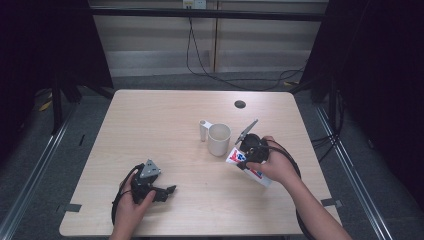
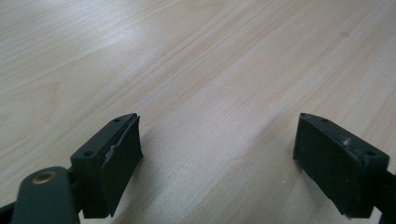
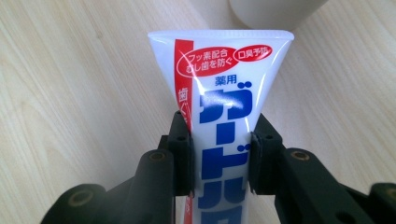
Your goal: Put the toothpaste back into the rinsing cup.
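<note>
While the right gripper (image 3: 222,161) clamps a white toothpaste tube (image 3: 223,93) across its middle, both black pads pressed flat against the tube's sides, the grip looks chosen so that the flat crimped end points away from the hand and toward the cup, which would suit dropping the tube in upright. In the high view the tube (image 1: 260,176) sits slanted at the right-hand part of the table (image 1: 165,115), partly under the person's right hand (image 1: 277,167), and I cannot tell from there whether its lower end touches the wood. Just beside it, toward the table's centre, stands a white cup (image 1: 219,138), upright and open, with a small white holder or handle (image 1: 204,129) at its far left side. That cup is the nearest thing in the tube's way, and its rim would need clearing if the tube is meant to go inside. Well apart, near the front left, the left gripper (image 1: 170,190) rests low over bare wood, its jaws spread wide with nothing between them.
</note>
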A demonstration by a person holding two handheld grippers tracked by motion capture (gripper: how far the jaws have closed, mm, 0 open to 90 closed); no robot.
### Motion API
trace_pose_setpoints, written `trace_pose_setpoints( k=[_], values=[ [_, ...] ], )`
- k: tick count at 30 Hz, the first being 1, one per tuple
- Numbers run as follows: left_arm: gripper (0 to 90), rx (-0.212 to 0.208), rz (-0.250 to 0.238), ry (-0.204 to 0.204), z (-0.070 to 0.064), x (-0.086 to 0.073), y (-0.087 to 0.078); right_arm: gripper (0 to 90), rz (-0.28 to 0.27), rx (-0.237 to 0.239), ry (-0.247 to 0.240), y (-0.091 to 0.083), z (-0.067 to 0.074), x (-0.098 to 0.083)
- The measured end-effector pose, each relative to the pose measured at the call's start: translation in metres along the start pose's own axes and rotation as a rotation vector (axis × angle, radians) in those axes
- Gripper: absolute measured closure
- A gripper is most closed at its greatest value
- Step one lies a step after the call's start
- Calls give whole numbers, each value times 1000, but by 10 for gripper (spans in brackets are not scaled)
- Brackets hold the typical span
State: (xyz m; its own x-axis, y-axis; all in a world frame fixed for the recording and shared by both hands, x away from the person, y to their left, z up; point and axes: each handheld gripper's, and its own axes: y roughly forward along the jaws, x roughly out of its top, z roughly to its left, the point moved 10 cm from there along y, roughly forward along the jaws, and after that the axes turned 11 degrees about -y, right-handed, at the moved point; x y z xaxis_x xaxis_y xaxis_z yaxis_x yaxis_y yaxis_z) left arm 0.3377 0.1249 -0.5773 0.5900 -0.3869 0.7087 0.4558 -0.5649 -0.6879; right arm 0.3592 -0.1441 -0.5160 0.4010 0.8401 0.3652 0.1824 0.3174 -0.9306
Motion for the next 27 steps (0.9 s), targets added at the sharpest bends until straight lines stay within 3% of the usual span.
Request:
trace_pose_setpoints(
  k=[4,5,15,21,27],
  values=[
    [150,0,0,-1,0,0,0,675,-45,-2,22,-5,-3,0],
    [150,0,0,0,0,0,0,675,-77,0,33,-8,-4,1],
    [150,0,1,0,0,0,0,675,-166,-23,75,-22,-8,9],
    [150,0,1,0,0,0,0,674,-299,-32,103,-38,-14,18],
    [150,0,0,0,0,0,0,675,-401,-89,128,-54,-22,27]
  ],
)
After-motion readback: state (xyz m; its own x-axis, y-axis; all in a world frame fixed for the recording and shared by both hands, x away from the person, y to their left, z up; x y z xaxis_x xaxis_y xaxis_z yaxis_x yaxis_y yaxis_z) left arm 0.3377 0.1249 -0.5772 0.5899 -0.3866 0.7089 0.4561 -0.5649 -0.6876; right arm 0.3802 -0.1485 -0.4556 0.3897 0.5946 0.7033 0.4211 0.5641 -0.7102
